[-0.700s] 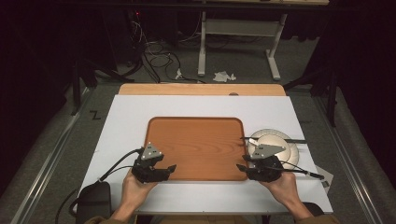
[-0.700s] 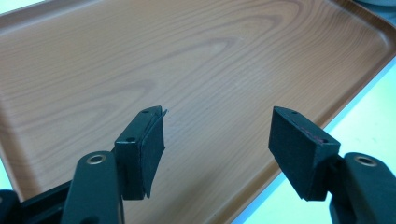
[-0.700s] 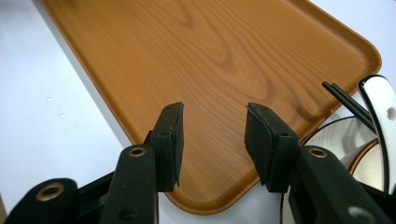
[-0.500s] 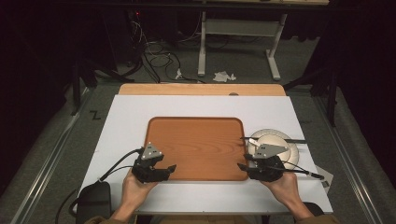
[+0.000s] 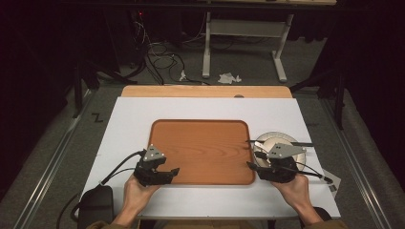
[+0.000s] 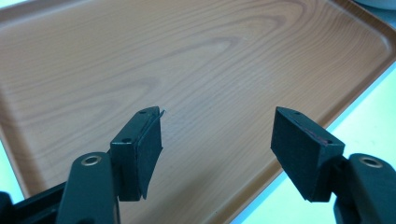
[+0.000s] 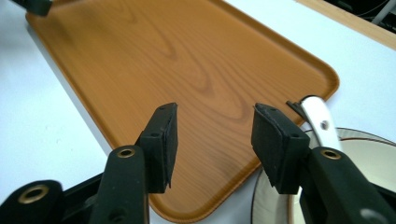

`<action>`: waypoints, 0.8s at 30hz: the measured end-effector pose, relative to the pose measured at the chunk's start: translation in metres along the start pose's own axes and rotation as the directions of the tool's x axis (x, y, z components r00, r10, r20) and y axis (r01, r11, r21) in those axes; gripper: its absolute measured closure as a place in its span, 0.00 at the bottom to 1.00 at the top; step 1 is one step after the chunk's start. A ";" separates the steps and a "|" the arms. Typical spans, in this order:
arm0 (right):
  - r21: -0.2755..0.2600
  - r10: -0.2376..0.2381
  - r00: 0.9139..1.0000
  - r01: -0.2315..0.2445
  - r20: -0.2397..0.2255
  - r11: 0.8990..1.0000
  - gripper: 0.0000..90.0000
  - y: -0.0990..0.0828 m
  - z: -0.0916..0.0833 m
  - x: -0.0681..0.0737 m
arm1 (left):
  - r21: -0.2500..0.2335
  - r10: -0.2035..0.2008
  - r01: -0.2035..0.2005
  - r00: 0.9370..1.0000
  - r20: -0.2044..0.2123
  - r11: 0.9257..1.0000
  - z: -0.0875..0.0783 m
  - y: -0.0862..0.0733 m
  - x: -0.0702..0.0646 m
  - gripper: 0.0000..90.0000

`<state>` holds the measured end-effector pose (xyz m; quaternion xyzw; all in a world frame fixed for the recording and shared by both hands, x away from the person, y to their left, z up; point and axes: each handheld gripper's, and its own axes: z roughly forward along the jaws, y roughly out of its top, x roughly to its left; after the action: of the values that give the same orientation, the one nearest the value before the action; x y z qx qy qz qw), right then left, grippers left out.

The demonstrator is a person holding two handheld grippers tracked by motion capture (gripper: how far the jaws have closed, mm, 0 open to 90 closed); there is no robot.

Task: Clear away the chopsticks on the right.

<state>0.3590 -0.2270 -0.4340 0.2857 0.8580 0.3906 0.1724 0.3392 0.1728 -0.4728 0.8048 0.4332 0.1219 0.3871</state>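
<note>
A wood-grain tray lies empty in the middle of the white table. My left gripper hovers at the tray's near left corner, and its jaws stand wide apart over the tray floor with nothing between them. My right gripper is at the near right corner, open over the tray's rim and holding nothing. Just right of the tray sits a white plate with a dark rim line. A white-handled utensil rests across the plate.
A strip of bare wood runs along the table's far edge. A black pouch-like object lies by the near left corner. Cables and a white table frame are on the floor beyond.
</note>
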 end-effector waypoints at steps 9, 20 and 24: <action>-0.018 0.054 0.999 -0.054 0.006 0.998 0.53 0.001 -0.016 -0.017 | -0.008 0.015 -0.015 1.000 -0.001 1.000 0.000 0.000 -0.001 0.37; -0.017 0.146 0.987 -0.145 0.072 0.989 0.58 -0.002 -0.037 -0.059 | -0.004 0.025 -0.025 1.000 -0.002 1.000 0.000 -0.001 -0.001 0.38; -0.007 0.154 0.981 -0.154 0.119 0.988 0.64 -0.002 -0.043 -0.075 | -0.003 0.026 -0.026 1.000 -0.010 1.000 0.000 -0.001 -0.001 0.37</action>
<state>0.3944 -0.2992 -0.4029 0.3742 0.8220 0.3838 0.1923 0.3381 0.1719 -0.4736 0.8091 0.4246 0.1314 0.3845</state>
